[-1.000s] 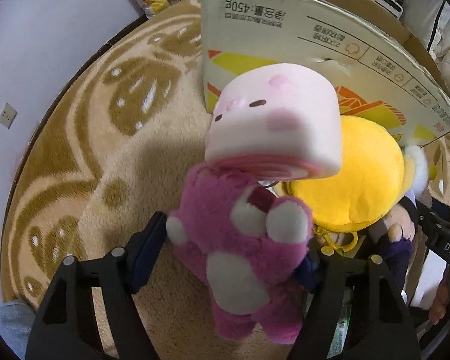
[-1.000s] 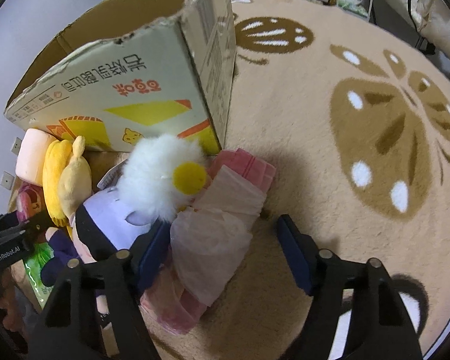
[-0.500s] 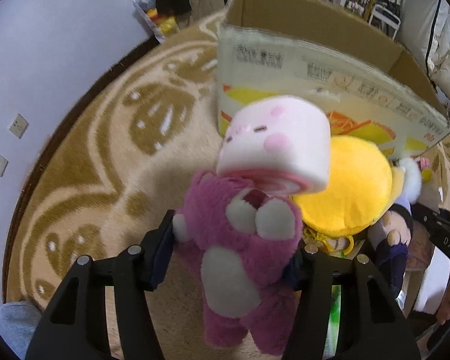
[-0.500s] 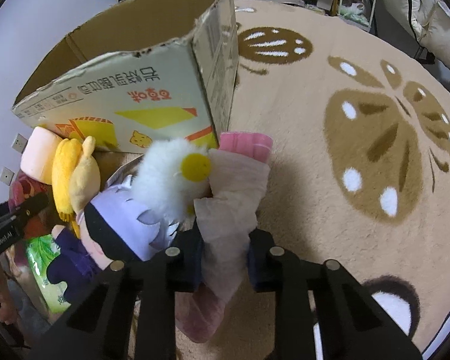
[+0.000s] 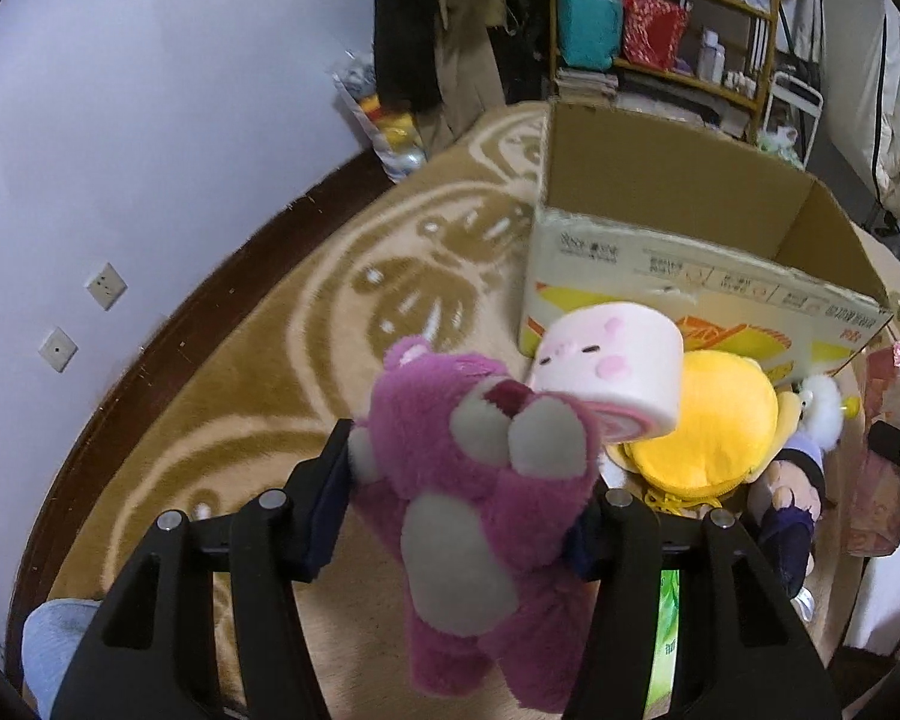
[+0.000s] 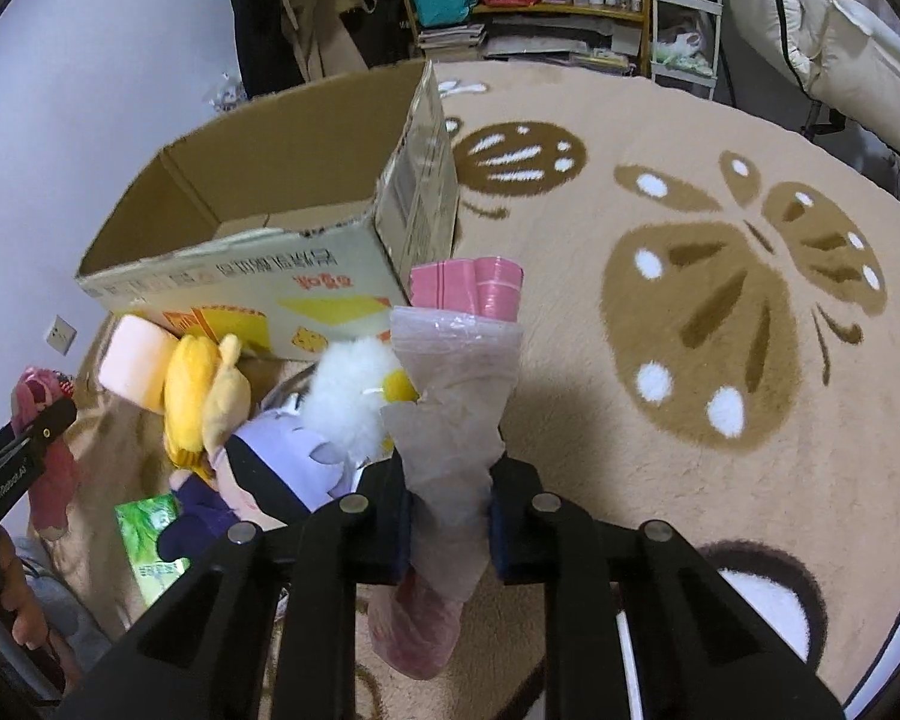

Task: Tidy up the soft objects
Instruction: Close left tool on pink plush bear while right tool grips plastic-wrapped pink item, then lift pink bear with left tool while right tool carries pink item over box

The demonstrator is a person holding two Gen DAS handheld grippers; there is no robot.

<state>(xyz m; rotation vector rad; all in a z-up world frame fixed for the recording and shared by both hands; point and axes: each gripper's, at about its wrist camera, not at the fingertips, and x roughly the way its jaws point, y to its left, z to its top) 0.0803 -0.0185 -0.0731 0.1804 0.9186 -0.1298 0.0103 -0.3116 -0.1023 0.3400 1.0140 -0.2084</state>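
The left gripper [image 5: 459, 501], its jaws having just closed in, pinches a magenta plush bear [image 5: 480, 510] across the body, lifted above the patterned carpet [image 5: 258, 396]. The right gripper [image 6: 448, 516] squeezes a clear-wrapped pink bundle [image 6: 456, 420] upright between its pads. Between them lie a pink cake-roll cushion [image 5: 618, 366], a yellow plush [image 5: 708, 426] and a purple-haired doll [image 6: 282, 468], beside the open cardboard box [image 6: 240, 276].

Left claw [image 5: 462, 504] grips pink plush bear [image 5: 480, 492] before open cardboard box [image 5: 678, 276].
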